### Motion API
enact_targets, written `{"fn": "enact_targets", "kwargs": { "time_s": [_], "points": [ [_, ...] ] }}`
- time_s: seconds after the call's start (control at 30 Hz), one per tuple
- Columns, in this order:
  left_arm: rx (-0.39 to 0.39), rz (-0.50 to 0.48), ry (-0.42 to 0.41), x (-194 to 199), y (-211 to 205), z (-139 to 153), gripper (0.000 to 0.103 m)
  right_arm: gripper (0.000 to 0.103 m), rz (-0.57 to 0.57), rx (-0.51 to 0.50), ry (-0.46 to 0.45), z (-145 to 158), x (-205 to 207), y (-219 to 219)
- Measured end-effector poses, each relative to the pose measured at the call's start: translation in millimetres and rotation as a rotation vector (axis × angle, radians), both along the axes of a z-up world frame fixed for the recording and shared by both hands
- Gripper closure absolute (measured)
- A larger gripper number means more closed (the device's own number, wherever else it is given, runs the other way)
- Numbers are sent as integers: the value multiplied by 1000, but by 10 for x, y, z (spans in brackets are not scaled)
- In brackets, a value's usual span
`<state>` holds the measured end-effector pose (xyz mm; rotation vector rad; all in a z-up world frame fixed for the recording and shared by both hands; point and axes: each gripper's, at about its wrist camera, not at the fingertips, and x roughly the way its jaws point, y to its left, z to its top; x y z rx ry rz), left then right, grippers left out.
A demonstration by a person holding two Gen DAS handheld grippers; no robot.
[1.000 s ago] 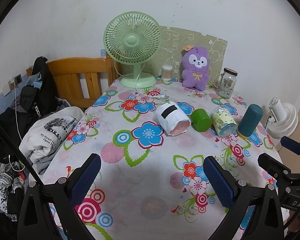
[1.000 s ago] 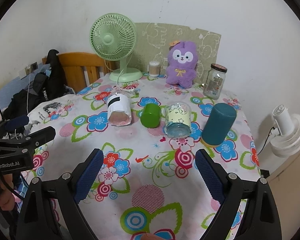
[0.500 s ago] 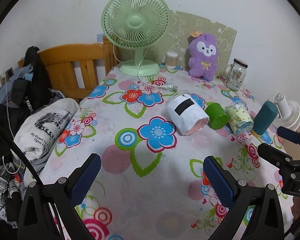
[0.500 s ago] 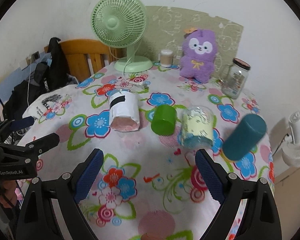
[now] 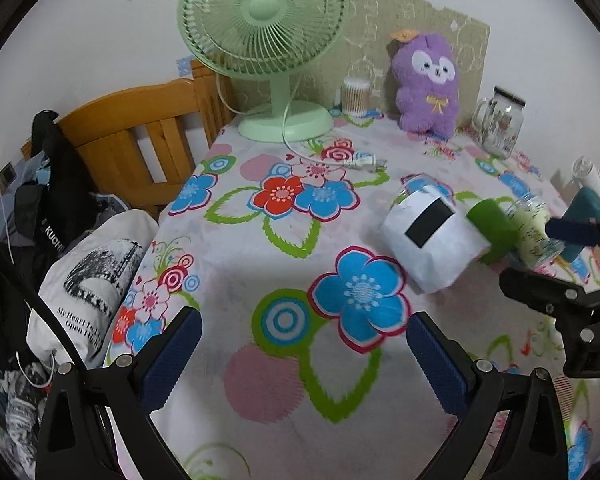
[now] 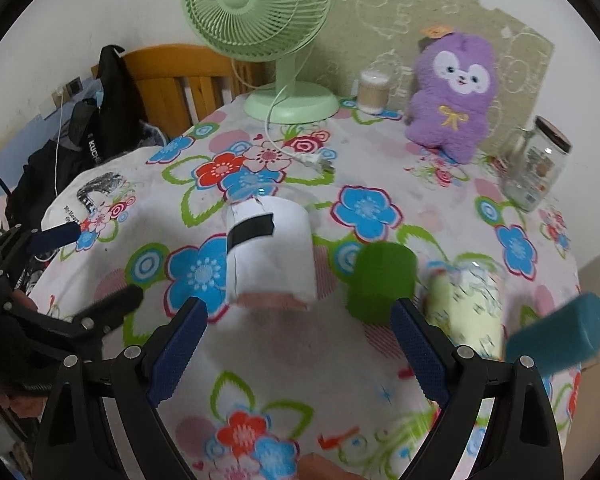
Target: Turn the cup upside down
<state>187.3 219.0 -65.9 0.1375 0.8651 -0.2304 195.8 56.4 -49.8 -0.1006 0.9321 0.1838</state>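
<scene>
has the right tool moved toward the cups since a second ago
Yes. The right tool has advanced toward the white cup and green cup: its fingertips now reach their near ends, and the fan looms larger.

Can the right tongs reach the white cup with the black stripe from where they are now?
Probably yes. The right tongs are open, and the white cup lies on its side just ahead with nothing between; the green cup sits close beside it.

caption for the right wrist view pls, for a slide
Open right gripper approaches a row of cups lying on a floral tablecloth: white cup, green cup, pale yellow cup.
</scene>
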Motion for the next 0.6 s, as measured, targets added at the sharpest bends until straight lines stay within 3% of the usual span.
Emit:
{"fn": "enact_targets", "kwargs": {
  "time_s": [0.23, 0.6],
  "points": [
    [-9, -36, 58, 259, 17, -170, 0, 9, 23, -20, 42, -150, 318, 174],
    [-2, -53, 85, 435, 26, -271, 0, 11, 63, -27, 133, -405, 669, 271]
  ]
}}
